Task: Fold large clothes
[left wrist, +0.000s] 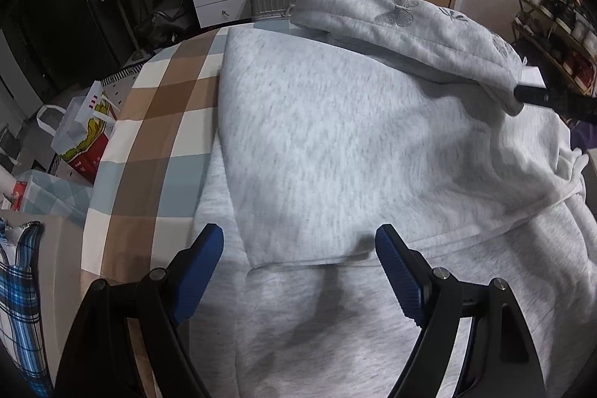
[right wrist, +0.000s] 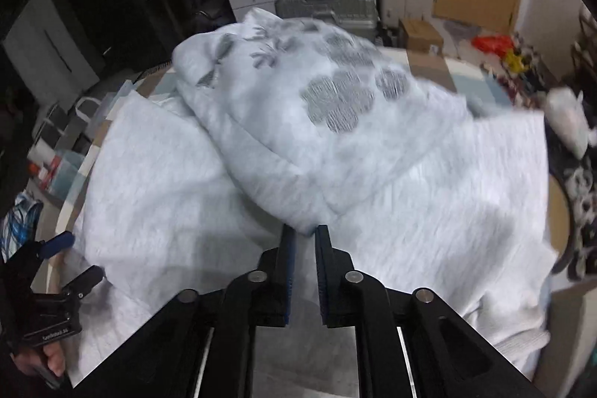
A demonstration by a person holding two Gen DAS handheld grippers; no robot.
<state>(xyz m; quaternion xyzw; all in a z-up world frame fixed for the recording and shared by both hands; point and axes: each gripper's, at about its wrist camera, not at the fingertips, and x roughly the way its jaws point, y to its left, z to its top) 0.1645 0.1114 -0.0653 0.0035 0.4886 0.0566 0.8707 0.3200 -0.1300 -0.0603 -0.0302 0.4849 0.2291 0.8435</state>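
L gripper (left wrist: 298, 248): jaws wide, nothing held, hovering over near-left part of grey sweatshirt (left wrist: 317, 144), which lies spread on checked bedcover (left wrist: 156, 122). R gripper (right wrist: 303, 234): jaws nearly closed, pinching edge of embroidered flap (right wrist: 328, 99), lifted over body. Advice: carry flap across evenly, keep L ready to pin fold line, lay flat w/o bunching.

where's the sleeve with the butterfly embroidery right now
The embroidered sleeve is lifted over the middle of the grey sweatshirt, its cuff pinched in the right tongs; in the left wrist view it crosses the upper right.
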